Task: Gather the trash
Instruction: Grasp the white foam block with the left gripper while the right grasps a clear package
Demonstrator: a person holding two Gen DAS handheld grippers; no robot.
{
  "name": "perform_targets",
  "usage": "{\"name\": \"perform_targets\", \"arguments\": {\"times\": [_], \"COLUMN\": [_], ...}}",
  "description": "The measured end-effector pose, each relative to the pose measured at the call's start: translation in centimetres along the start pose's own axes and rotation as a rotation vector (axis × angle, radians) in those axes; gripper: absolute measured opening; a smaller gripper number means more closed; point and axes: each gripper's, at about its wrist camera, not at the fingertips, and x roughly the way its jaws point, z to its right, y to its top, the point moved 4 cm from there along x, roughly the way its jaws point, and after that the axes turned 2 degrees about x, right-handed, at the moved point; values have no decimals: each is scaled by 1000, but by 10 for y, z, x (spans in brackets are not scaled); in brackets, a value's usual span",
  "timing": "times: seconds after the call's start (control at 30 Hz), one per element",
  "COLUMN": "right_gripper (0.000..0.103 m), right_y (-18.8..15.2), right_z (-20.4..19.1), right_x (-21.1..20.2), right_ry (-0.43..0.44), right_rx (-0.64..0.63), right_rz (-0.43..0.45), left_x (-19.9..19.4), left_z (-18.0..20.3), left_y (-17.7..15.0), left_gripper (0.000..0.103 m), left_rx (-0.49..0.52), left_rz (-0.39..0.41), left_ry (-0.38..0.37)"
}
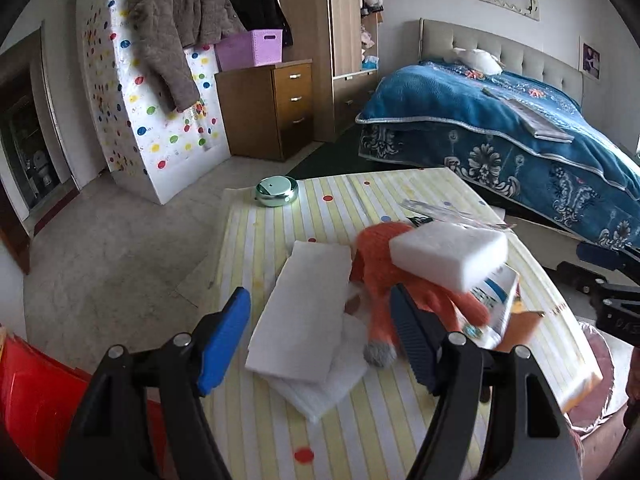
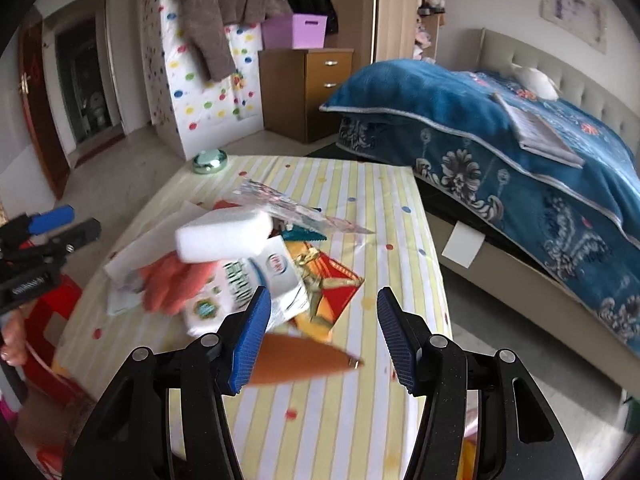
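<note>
The left gripper (image 1: 320, 344) stands wide open and empty over folded white foam sheets (image 1: 304, 312). The right gripper (image 2: 320, 340) gapes too, gripping nothing (a brown cardboard flap (image 2: 296, 358) lies between its jaws). Ahead sit a white foam block (image 2: 224, 236) and a printed carton (image 2: 256, 284).

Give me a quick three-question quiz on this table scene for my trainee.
1. True or false: the left claw is clamped on the flat white foam sheet.
2. Which thing sits at the table's far corner? A) green round tin B) purple basket C) white foam block
3. What colour is the soft toy under the foam block?

Key: 1 false, both claws, the right claw too, are open and empty; 2 A; 3 orange.
</note>
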Motion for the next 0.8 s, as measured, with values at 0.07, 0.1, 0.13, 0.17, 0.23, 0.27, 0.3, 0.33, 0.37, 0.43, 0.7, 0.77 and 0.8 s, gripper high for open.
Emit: {"name": "perform_targets", "arguments": {"times": [0.07,0.1,0.13,0.17,0.23,0.27,0.3,0.33,0.37,0.43,0.7,0.77,0.8], "right_gripper": [56,56,56,56,56,56,56,56,56,56,28,12,5], "right_y": [8,10,13,16,22,26,28,29,30,32,37,38,39], "right_z": [3,5,6,6,6,6,5,3,4,0,-12,-12,-11], "right_x": [20,25,31,37,51,57,64,70,73,84,99,93,88], "right_ry": [11,10,9,11,12,14,20,24,26,36,51,65,70], "right_rx": [-15,-22,-32,-48,-85,-102,-123,-143,-152,-191,-283,-267,-251], "right_rz": [-20,-25,-31,-35,-46,-51,-58,-67,-70,-79,-76,-61,-51], "left_x": [13,18,25,31,41,45,49,53,56,61,61,56,53], "left_z": [3,4,6,8,12,15,17,20,22,24,30,29,28], "left_y": [6,8,12,16,22,24,26,29,31,34,34,34,34], "left_gripper": [70,70,70,70,70,70,70,70,70,70,70,70,70], "left_rx": [4,5,8,11,18,24,30,37,41,44,52,50,49], "left_rz": [-11,-15,-19,-23,-29,-30,-31,-30,-30,-30,-35,-31,-27], "left_ry": [-6,-10,-12,-13,-15,-19,-20,-19,-20,-17,-21,-19,-21]}}
